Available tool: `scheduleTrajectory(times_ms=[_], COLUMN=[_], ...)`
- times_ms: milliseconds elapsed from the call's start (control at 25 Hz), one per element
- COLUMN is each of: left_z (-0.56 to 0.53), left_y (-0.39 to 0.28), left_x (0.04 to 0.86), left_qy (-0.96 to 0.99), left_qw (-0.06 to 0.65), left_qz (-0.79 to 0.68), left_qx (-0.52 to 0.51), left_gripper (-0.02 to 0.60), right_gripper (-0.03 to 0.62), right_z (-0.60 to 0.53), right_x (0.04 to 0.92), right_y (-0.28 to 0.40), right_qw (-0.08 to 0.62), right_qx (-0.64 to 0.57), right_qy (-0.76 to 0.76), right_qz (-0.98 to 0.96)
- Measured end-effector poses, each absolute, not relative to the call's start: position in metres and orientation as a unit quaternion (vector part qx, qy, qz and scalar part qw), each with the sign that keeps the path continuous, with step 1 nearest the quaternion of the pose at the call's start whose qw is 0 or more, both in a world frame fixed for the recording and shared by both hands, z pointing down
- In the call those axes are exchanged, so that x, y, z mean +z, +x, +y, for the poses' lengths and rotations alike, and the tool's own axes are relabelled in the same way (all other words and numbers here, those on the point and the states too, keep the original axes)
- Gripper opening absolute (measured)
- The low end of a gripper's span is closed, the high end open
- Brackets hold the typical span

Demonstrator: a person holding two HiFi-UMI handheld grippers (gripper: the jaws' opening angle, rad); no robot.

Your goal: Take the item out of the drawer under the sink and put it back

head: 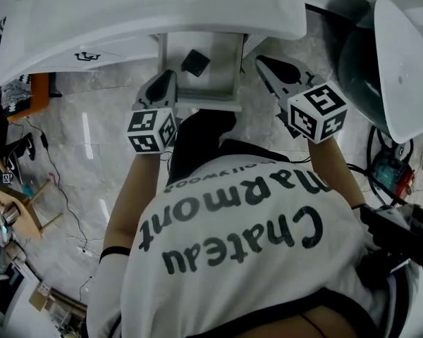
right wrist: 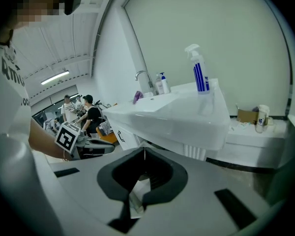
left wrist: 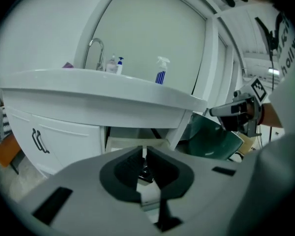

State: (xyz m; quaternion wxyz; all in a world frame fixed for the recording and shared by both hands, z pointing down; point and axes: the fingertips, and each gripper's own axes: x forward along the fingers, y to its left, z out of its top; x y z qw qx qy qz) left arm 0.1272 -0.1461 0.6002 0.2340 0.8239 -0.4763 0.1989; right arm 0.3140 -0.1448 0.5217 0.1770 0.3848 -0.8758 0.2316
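Both pairs of jaws are pressed together, with nothing between them. The left gripper is the better placed. The dark item lies just ahead of and below its tips, on the floor of the open drawer. It sits askew to the drawer walls.

To pick it up cleanly, the left jaws probably need to part before the tips reach it. The wrist should roll so the pads meet two opposite edges rather than corners. The tips should dip until they straddle the item, then close and lift straight up, clear of the walls.

The right gripper hangs to the right of the drawer, tips near its right wall. It is best kept out of the left's path.

Beyond and above both sets of jaws the sink overhangs, so the approach has to stay low.
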Motion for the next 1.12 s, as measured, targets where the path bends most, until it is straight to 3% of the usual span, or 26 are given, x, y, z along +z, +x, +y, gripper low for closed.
scheduleTrajectory(times_ms=[400, 480, 560, 840, 1120], left_z=[-0.149, -0.149, -0.147, -0.153, -0.160], left_y=[0.134, 0.135, 0.138, 0.152, 0.170], left_x=[0.643, 0.649, 0.656, 0.679, 0.686], left_qy=[0.810, 0.807, 0.805, 0.823, 0.838], left_qw=[0.286, 0.295, 0.297, 0.246, 0.205], left_qz=[-0.458, -0.456, -0.455, -0.425, -0.399], left_qx=[0.227, 0.231, 0.238, 0.285, 0.310], left_gripper=[0.021, 0.124, 0.163, 0.218, 0.221], right_gripper=[0.012, 0.012, 0.012, 0.012, 0.012], right_z=[-0.126, -0.119, -0.114, -0.097, -0.086], right_x=[0.570, 0.577, 0.584, 0.596, 0.594], right_y=[0.332, 0.336, 0.342, 0.359, 0.381], right_qw=[0.202, 0.203, 0.201, 0.204, 0.199], right_qx=[0.309, 0.322, 0.337, 0.366, 0.379], right_qy=[0.398, 0.402, 0.405, 0.431, 0.468], right_qz=[-0.840, -0.833, -0.826, -0.799, -0.773])
